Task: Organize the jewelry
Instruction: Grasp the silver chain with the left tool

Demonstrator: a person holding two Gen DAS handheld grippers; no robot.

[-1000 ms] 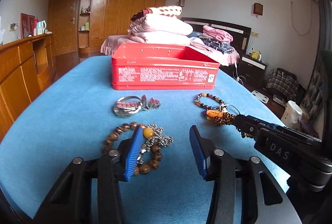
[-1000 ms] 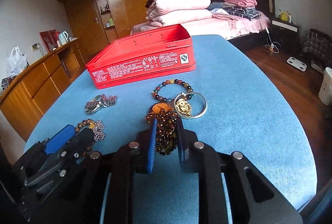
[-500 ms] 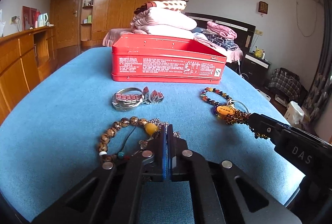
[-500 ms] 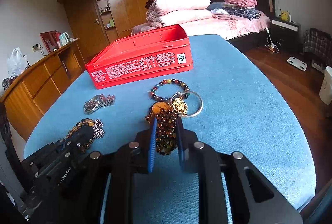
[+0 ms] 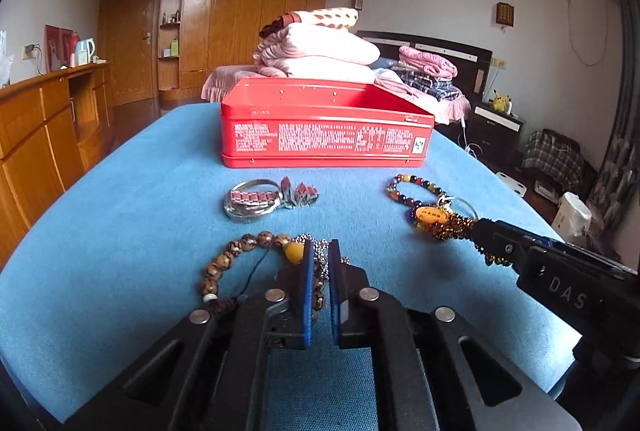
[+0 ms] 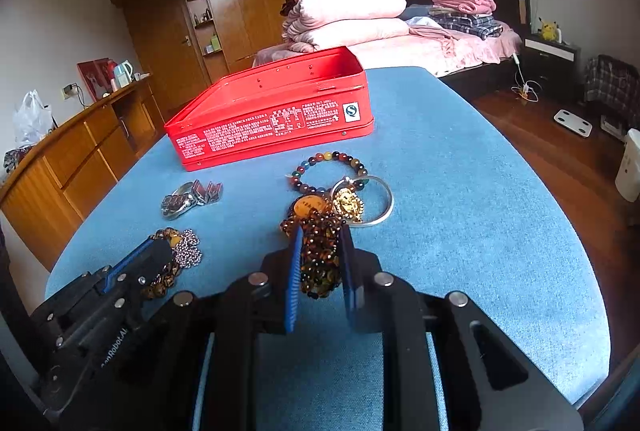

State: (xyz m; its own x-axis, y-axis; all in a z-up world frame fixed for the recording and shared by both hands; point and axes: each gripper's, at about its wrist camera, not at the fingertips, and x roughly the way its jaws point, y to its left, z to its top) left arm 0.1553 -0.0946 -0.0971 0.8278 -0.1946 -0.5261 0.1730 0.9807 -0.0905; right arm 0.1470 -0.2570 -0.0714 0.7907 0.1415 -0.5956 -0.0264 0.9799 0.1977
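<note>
An open red tin box (image 5: 326, 137) (image 6: 276, 119) stands at the back of the blue table. My left gripper (image 5: 321, 259) is shut on a wooden bead bracelet (image 5: 232, 259) tangled with a silver chain (image 6: 188, 249), which lie on the cloth. My right gripper (image 6: 320, 243) is shut on a bunch of small amber beads (image 6: 320, 259) with an orange tag (image 6: 308, 207). A multicoloured bead bracelet (image 6: 328, 167), a silver ring with a gold charm (image 6: 360, 203) and a watch (image 5: 256, 199) (image 6: 184, 197) lie in between.
The blue cloth-covered table (image 5: 120, 215) ends close behind both grippers. A wooden sideboard (image 5: 44, 127) runs along the left. A bed with folded pink bedding (image 5: 320, 51) stands behind the box.
My left gripper went from wide open to closed around the wooden bracelet and chain. My right gripper stays shut on the amber beads and has hardly moved.
</note>
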